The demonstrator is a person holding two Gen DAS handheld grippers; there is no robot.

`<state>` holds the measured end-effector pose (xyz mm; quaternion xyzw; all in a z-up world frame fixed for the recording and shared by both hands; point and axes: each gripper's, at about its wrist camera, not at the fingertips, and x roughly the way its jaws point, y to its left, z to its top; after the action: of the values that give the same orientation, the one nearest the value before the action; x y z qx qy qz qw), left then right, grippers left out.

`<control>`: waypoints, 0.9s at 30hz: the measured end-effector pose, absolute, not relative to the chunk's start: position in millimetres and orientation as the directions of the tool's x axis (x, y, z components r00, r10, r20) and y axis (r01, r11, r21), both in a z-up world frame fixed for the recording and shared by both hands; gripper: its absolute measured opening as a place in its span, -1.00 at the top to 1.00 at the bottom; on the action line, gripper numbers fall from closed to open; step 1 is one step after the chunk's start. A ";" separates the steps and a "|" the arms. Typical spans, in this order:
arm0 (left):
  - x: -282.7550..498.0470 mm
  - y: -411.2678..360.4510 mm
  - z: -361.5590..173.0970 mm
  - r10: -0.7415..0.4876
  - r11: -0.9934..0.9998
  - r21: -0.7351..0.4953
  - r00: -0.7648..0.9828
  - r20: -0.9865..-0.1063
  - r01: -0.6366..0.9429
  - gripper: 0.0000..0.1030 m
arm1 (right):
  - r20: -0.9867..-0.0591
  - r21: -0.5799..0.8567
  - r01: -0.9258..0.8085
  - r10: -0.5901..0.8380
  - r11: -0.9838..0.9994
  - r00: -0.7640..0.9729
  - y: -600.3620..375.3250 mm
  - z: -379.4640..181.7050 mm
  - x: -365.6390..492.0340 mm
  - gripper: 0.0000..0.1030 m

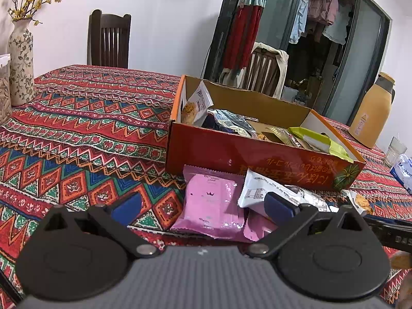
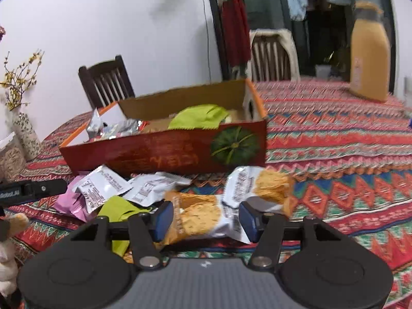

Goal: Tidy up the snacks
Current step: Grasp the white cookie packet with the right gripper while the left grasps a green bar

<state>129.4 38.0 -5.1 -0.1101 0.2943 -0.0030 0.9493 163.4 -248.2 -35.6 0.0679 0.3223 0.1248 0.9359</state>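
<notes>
Crinkly foil packet [image 2: 203, 216] lies blurred between the right gripper's [image 2: 206, 217] parted pads; left gripper [image 1: 203, 207] gapes empty.

light: bright indoor, overhead glare | left: sharp | right: motion-blurred | edges: fisheye-warped

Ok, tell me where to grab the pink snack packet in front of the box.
Take the pink snack packet by its free left edge, coming from the left with the left claw. It lies flat, and a white packet overlaps its right side.
</notes>
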 end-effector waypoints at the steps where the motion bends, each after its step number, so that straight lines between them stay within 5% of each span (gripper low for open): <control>1: 129.6 38.2 -5.4 -0.071 0.976 -0.211 0.826 -0.559 -0.059 -1.00 | -0.596 0.210 -0.186 0.277 0.960 0.754 -246.8 -37.9 168.0 -0.13; 10: 129.8 38.7 -6.1 -0.076 0.975 -0.216 0.825 -0.560 -0.056 -1.00 | -0.616 0.185 -0.155 0.237 0.971 0.751 -241.3 -49.9 182.3 -0.33; 17: 130.1 39.1 -5.9 -0.076 0.975 -0.216 0.824 -0.562 -0.058 -1.00 | -0.596 0.111 -0.187 0.216 0.976 0.774 -232.3 -50.9 171.9 0.32; 19: 130.6 39.4 -6.2 -0.078 0.974 -0.218 0.822 -0.564 -0.058 -1.00 | -0.583 0.099 -0.200 0.220 0.975 0.782 -229.5 -49.8 168.5 0.77; 27: 132.4 39.5 -8.1 -0.079 0.973 -0.221 0.817 -0.572 -0.060 -1.00 | -0.507 0.102 -0.199 0.223 0.975 0.833 -231.8 -41.5 144.5 0.77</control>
<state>132.4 39.5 -8.1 -0.1152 0.3027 -0.0050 0.9461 144.5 -231.8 -41.5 0.0224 0.2676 0.1100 0.9570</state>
